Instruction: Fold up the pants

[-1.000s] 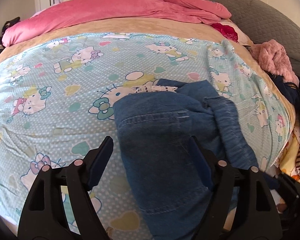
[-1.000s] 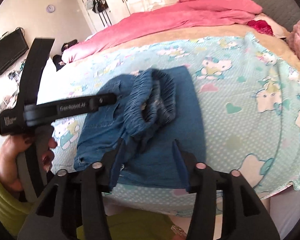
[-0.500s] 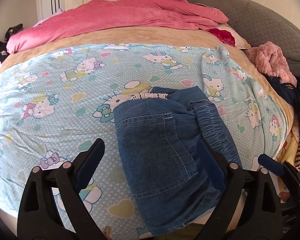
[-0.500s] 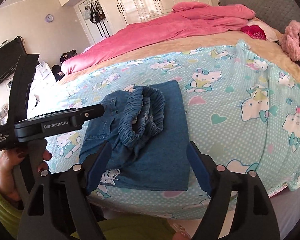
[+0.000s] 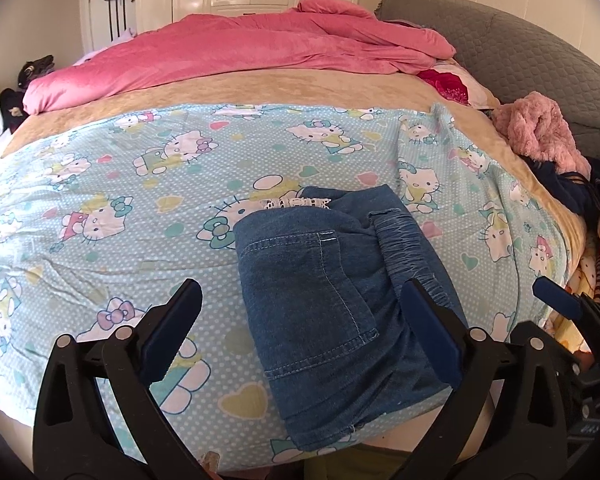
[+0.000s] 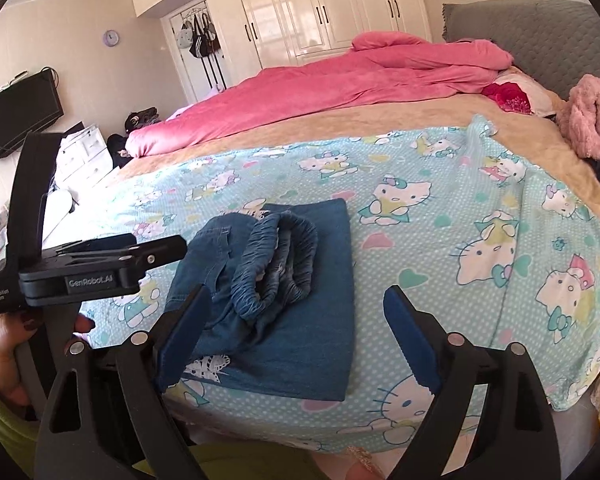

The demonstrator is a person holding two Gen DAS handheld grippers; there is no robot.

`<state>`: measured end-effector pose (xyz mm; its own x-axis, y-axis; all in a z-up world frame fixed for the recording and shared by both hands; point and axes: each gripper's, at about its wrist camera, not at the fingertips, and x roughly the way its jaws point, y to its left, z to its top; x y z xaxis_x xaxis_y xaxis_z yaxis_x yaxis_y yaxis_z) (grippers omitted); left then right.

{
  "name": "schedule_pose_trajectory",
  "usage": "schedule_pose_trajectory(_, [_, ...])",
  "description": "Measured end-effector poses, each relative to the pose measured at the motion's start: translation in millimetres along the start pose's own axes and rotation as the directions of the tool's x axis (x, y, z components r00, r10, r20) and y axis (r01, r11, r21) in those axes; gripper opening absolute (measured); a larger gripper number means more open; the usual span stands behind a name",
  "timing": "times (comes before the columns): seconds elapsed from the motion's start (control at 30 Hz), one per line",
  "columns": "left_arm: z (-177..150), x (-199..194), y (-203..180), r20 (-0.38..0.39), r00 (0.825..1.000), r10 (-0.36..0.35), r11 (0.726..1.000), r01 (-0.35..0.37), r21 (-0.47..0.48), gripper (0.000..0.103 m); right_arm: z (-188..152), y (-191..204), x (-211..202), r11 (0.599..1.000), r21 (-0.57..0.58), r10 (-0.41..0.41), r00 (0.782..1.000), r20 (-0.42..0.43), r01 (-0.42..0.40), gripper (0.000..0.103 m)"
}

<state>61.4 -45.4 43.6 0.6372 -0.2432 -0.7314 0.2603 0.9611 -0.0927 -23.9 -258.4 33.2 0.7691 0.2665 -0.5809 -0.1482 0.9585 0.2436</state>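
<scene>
The blue denim pants [image 5: 332, 304] lie folded in a compact stack near the front edge of the bed, elastic waistband bunched on top [image 6: 276, 268]. A bit of white lace trim shows at the stack's edge. My left gripper [image 5: 300, 320] is open and empty, held above the near end of the pants, its fingers on either side. My right gripper [image 6: 296, 320] is open and empty, pulled back toward the bed's front edge, apart from the pants. The left gripper's body [image 6: 84, 276] shows at the left in the right wrist view.
The pants rest on a light blue cartoon-cat sheet [image 5: 100, 200]. A pink duvet [image 5: 240, 52] lies across the far side. A pink fluffy garment [image 5: 540, 132] and dark clothes sit at the right edge. White wardrobes [image 6: 320, 12] and a wall TV [image 6: 20, 116] stand behind.
Both grippers have drawn back and up from the pants and their jaws have opened wider. The folded pants have stayed in place.
</scene>
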Motion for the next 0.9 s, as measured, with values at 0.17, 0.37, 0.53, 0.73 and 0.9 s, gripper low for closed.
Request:
schedule_pose_trajectory(0.17, [-2.7,-5.6,-1.6,0.007,1.000,0.004,1.000,-0.004,0.002,0.093,2.8,-4.3,-4.6,1.000,0.006,-0.009,1.000,0.015,0.009,0.087])
schedule_pose_trajectory(0.37, [-6.0,-14.5,-0.2,0.014,1.000,0.003,1.000,-0.003,-0.003,0.093,8.9,-8.1,-12.5,1.000,-0.002,-0.026,0.999,0.043,0.026,0.087])
schedule_pose_trajectory(0.53, [-10.3,-26.9,4.0,0.031,1.000,-0.003,1.000,0.004,-0.019,0.093,14.7,-7.6,-11.5,0.993,-0.063,-0.094,0.995,0.043,0.096,0.087])
schedule_pose_trajectory(0.73, [-18.0,-35.3,13.9,0.042,0.999,0.003,0.999,-0.001,-0.053,0.093,20.5,-11.9,-5.8,0.985,-0.112,-0.129,0.991,0.024,0.131,0.087])
schedule_pose_trajectory(0.9, [-21.5,-30.2,22.6,0.029,0.999,0.018,0.997,-0.016,-0.076,0.093,23.6,-14.6,-4.2,0.978,-0.136,-0.154,0.988,0.032,0.157,0.087])
